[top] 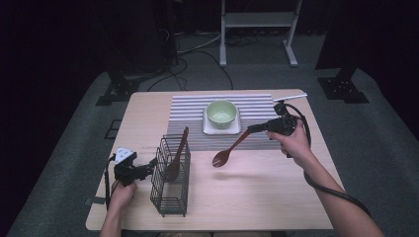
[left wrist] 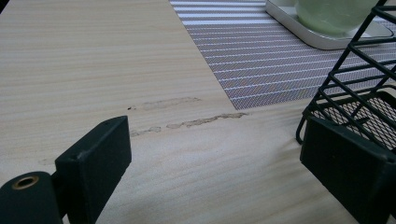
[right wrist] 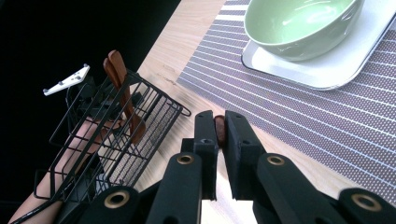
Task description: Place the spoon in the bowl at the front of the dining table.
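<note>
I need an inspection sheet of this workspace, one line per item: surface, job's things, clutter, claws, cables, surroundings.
Surface: wooden table with a striped mat; pale scuff marks beside the mat.
Job's things: green bowl on a white tray; wire basket holding a wooden utensil; brown spoon held above the table.
Clutter: nothing seen.
Claws: left claw open beside the basket; right claw shut on the spoon's handle.
Cables: one trails from each claw.
Surroundings: grey carpet, dark stands, white frame, floor cables.
</note>
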The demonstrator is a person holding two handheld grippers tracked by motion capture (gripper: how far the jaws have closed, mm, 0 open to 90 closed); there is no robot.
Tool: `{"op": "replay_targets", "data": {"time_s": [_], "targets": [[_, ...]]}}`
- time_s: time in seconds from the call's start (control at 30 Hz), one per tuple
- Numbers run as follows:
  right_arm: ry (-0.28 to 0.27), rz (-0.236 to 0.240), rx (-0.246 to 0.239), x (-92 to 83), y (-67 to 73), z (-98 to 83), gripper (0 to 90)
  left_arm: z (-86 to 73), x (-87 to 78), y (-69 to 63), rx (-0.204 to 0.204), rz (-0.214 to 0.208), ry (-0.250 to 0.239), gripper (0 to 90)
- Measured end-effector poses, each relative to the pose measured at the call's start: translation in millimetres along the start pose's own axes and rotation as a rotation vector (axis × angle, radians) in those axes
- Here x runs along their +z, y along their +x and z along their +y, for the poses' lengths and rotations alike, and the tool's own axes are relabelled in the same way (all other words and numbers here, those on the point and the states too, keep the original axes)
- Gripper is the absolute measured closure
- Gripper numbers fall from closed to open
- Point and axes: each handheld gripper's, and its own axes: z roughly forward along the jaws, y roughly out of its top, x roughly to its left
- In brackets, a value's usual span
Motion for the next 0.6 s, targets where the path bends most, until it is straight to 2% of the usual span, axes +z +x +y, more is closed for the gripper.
{"op": "replay_targets", "data": {"time_s": [0.6], "targets": [[-0.016,-0.017,0.014,1.9,-4.2,8.8,83.0,-0.1,0.2,-0.2,0.001,0.001,-0.002,8.1]]}}
